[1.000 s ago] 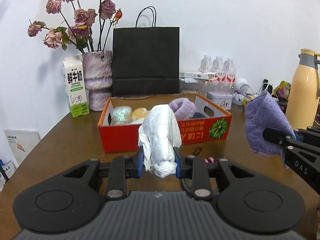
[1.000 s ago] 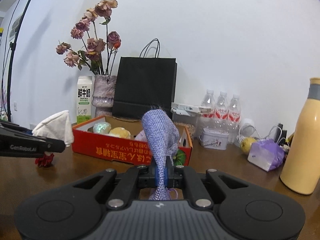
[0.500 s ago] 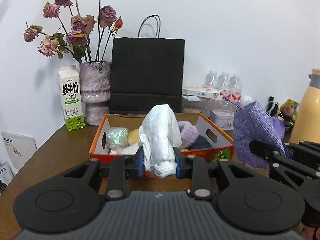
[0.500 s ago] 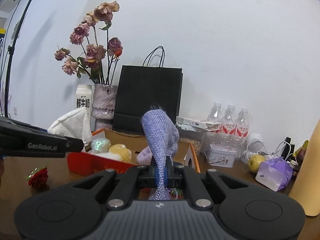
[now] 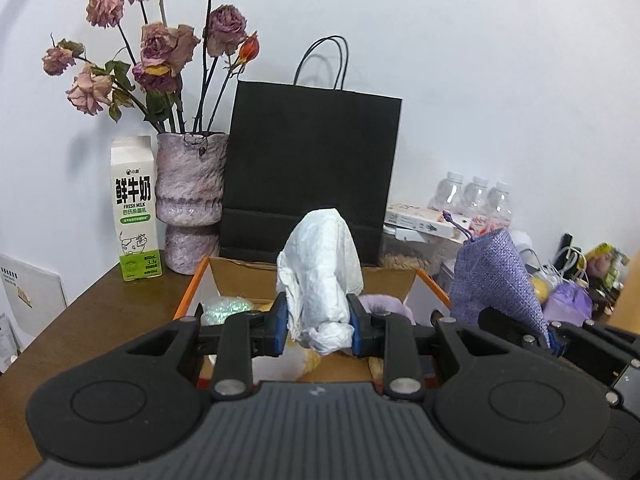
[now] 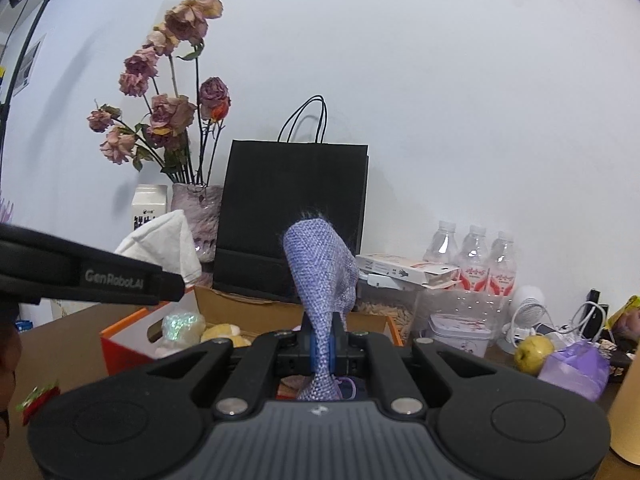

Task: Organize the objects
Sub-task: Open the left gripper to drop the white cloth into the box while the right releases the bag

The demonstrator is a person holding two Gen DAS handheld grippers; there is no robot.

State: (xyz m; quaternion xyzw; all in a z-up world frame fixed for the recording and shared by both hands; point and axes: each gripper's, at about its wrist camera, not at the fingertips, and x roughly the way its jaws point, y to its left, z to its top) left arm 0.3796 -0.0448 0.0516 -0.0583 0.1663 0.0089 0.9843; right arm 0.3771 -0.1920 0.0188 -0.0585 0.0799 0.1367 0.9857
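- Left gripper (image 5: 316,330): fingers pinching a crumpled white bundle (image 5: 320,272), maybe tissue or thin plastic, squeezed at its lower part so that the loose top stands up and does not drag.
- Right gripper (image 6: 322,346): fingers pressed nearly together on the neck of a purple woven pouch (image 6: 322,268); thin cloth, therefore almost no gap between them.
- Both held in the air over the near side of the orange cardboard box (image 5: 188,300), probably because this box is the collecting place.
- Already inside the box: a glittery green ball (image 6: 180,326), a yellow soft thing (image 6: 222,332) and something lilac, partly hidden.
- Not yet collected, on the brown surface (image 5: 100,312): a small red item (image 6: 38,398), left of the box.
- Behind the box, against the wall: black paper bag (image 5: 312,168), milk carton (image 5: 134,208), vase with dried roses (image 5: 190,196).
- Likely next step: lowering over a free part of the box and letting go, one side after the other to avoid a collision.
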